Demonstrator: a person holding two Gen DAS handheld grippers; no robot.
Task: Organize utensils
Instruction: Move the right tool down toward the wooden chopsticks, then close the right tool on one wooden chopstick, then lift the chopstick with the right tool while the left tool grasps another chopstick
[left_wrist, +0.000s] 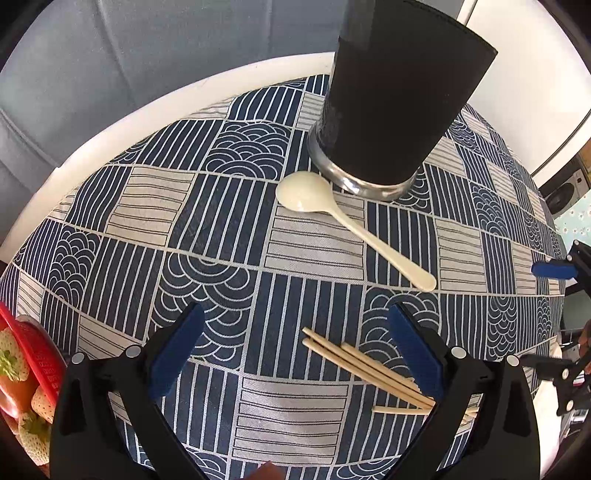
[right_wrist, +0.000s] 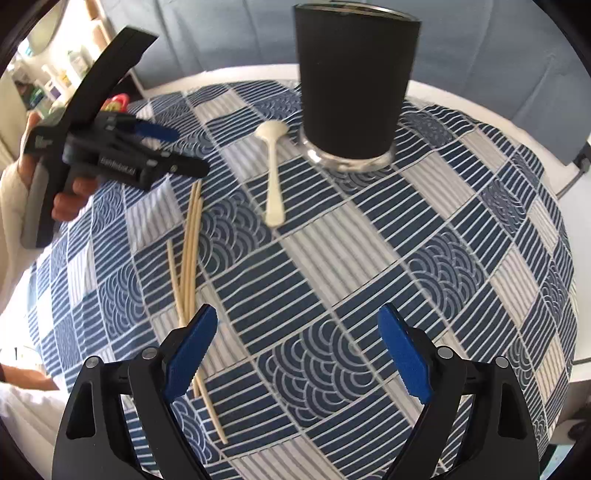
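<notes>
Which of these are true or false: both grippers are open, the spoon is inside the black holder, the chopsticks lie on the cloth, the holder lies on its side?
1. The left gripper and right gripper are open. True.
2. The spoon is inside the black holder. False: it lies on the patterned cloth, bowl end at the holder's base.
3. The chopsticks lie on the cloth. True.
4. The holder lies on its side. False: it stands upright.

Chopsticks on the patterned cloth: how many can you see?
4 chopsticks, all loose in one overlapping pile on the tablecloth, near the spoon; overlap and the gripper finger may hide more.
</notes>
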